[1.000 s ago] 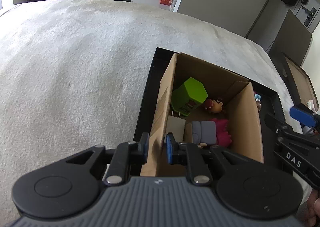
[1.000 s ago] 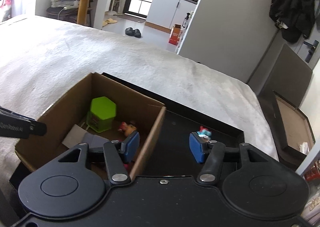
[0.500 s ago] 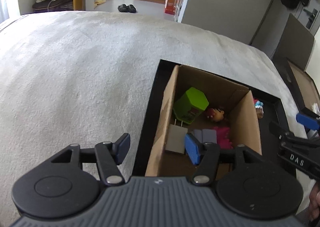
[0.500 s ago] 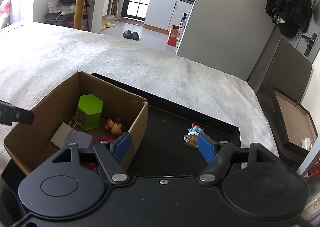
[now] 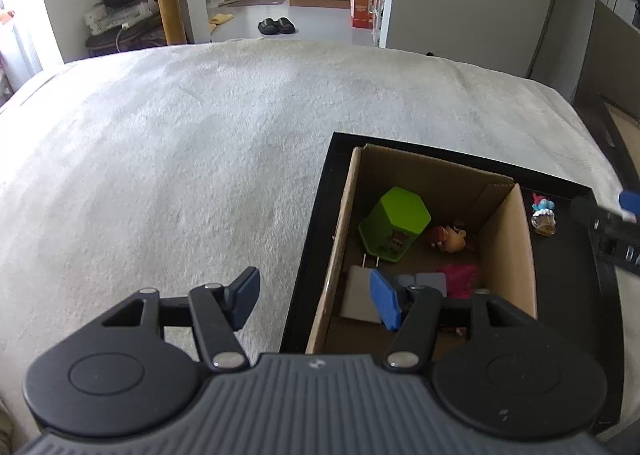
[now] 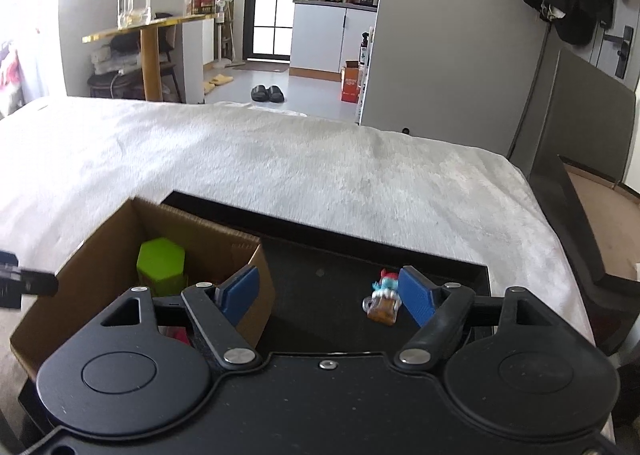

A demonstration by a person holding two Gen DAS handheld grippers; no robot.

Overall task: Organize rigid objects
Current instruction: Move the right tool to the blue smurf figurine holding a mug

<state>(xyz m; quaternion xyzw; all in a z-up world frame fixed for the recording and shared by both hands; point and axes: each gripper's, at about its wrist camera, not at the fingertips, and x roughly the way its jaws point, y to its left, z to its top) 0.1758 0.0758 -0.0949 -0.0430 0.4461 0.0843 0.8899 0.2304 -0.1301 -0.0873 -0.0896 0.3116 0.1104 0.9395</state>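
Note:
A cardboard box (image 5: 508, 255) stands in a black tray (image 5: 312, 239) on a white blanket. Inside lie a green hexagonal container (image 5: 394, 223), a brown figurine (image 5: 448, 237), a pink toy (image 5: 460, 279) and grey blocks (image 5: 424, 281). My left gripper (image 5: 314, 303) hovers open above the box's left wall, touching nothing. A small blue-and-red figurine (image 6: 383, 297) stands on the tray (image 6: 320, 287), right of the box (image 6: 100, 255). My right gripper (image 6: 328, 297) is opening above the tray. Nothing is pressed between its pads, and the figurine sits just beyond its right finger (image 6: 416, 301).
The white blanket (image 5: 180, 175) spreads far to the left and behind the tray. A dark board and an open carton (image 6: 592, 215) stand off the bed's right edge. Beyond the bed are a floor with slippers (image 6: 267, 93) and a gold-topped table (image 6: 152, 25).
My left gripper let go of the box's left wall and spread open. My right gripper widened and drew away from the box's right wall. Both views have pulled back and tilted up.

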